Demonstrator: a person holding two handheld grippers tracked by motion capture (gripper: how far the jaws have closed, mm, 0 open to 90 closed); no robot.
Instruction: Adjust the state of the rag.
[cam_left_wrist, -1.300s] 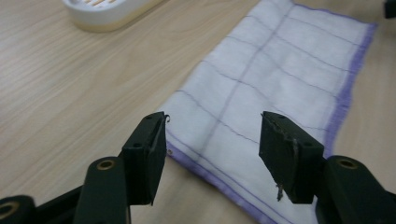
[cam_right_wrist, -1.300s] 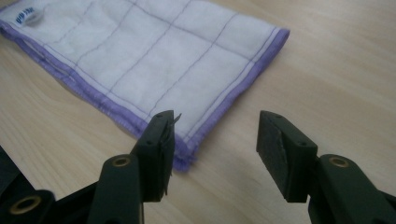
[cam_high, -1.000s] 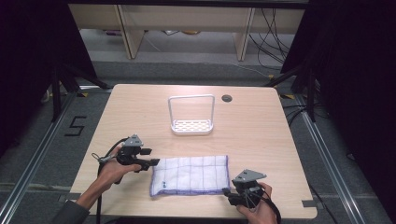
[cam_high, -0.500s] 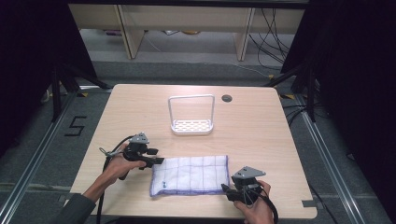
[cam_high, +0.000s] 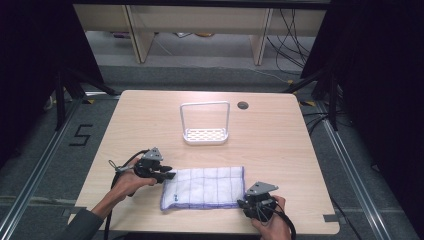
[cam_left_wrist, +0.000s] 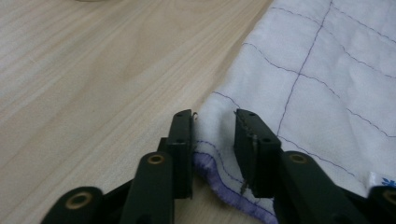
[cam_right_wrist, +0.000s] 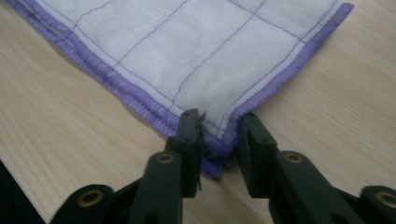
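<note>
The left hand-held gripper (cam_high: 169, 175) is black, topped by a grey three-cornered plate, with a black cable trailing from its body in a loop at 9 o'clock. The right hand-held gripper (cam_high: 245, 204) is built alike, its cable curving off at 4 o'clock. Seen from each gripper view, both carry two flat black jaws with small screw holes, hinged on black links with brass-coloured pivot rings. The left forearm wears a dark grey sleeve (cam_high: 82, 227).

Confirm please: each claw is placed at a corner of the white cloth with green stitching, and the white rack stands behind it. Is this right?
Not quite: the cloth has purple stitching and edging, not green, as the right gripper view shows. Each claw, left and right, is at a corner, and the white rack stands behind.
</note>
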